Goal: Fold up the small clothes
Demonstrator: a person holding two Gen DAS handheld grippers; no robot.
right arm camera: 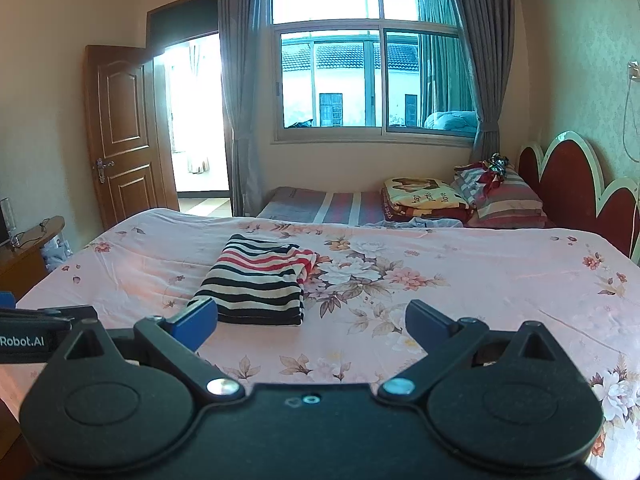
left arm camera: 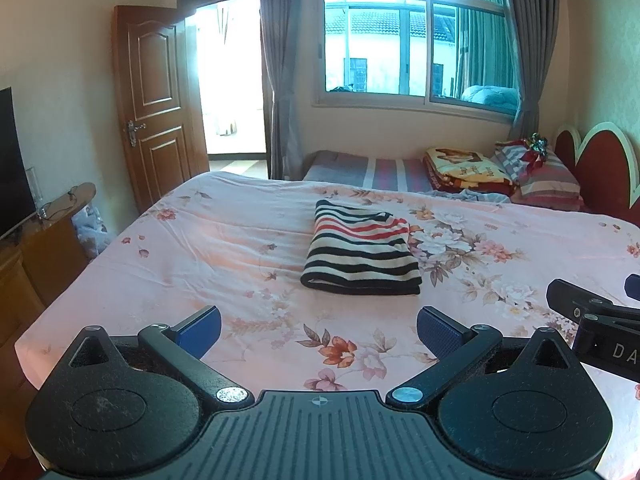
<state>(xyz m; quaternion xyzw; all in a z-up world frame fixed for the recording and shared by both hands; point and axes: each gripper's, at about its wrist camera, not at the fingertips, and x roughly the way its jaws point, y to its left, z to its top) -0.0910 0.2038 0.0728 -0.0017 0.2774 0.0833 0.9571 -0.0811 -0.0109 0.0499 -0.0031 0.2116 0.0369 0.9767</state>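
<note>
Both tongs, left tongs (left arm camera: 318, 326) and right tongs (right arm camera: 312, 320), gape apart, empty, near the folded striped garment (left arm camera: 360, 256) on the floral bed (left arm camera: 200, 248).

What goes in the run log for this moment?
striped garment: folded, on floral bedspread | left gripper: open, empty | right gripper: open, empty | both clear of garment

- We see the left gripper (left arm camera: 318, 326): black ribbed body, round disc housings, silver screws, small crosshair mark.
- Its fingers (left arm camera: 438, 327) carry blue textured pads.
- The right gripper (right arm camera: 312, 322) is smooth black, blue pads, silver screws.
- White lettering "Robot.AI" and "DA" sits on side bars.
</note>
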